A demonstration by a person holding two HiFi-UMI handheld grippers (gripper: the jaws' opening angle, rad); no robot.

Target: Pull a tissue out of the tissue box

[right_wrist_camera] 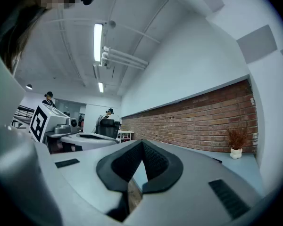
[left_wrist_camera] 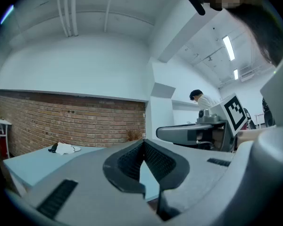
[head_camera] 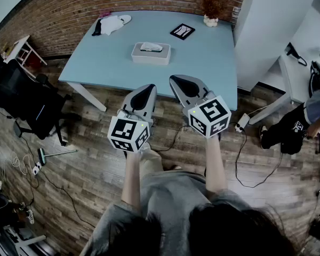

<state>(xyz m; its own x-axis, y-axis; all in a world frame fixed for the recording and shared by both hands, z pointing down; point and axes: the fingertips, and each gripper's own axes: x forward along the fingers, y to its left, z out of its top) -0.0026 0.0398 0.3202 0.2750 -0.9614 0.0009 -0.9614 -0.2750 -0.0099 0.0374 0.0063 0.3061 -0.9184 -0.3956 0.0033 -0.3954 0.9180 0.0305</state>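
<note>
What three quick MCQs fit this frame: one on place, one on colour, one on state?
1. Where is the tissue box?
A. On the wood floor
B. Near the middle of the table
C. On the black chair

2. What colour is the table top?
A. Light blue
B. Red
C. Black

3. How do the jaws of the left gripper and the right gripper stand?
A. Both wide apart
B. One clamped on a tissue
C. Both together, with nothing between them

Answers:
1 B: the head view shows the box standing on the table top, well in from every edge.
2 A: the top reads pale blue against the brown floor and the brick wall.
3 C: in each gripper view the dark pads meet at their tips and hold nothing.
</note>
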